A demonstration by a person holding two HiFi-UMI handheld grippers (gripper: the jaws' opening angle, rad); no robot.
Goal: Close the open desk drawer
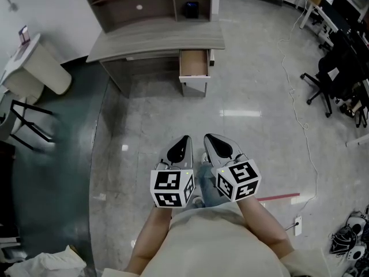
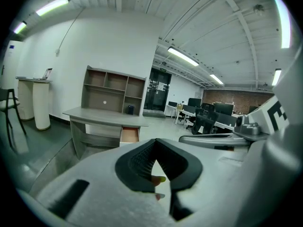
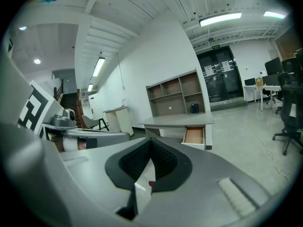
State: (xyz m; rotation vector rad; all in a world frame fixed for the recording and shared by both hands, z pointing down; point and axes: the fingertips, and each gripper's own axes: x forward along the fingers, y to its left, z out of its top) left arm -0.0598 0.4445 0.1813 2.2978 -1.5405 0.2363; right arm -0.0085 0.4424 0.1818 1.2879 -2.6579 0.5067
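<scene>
Under the grey laminate desk [image 1: 155,42], a boxy wooden-lined drawer [image 1: 194,64] juts open.

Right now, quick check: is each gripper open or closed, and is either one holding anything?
Left gripper: closed, holding nothing.
Right gripper: closed, holding nothing.

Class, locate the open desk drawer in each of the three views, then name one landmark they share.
Head view: drawer upper centre, under the desk's right end.
Left gripper view: drawer left of centre, just below mid-height.
Right gripper view: drawer right of centre, just below mid-height.
Shared landmark: the shelf unit on the desk.
</scene>
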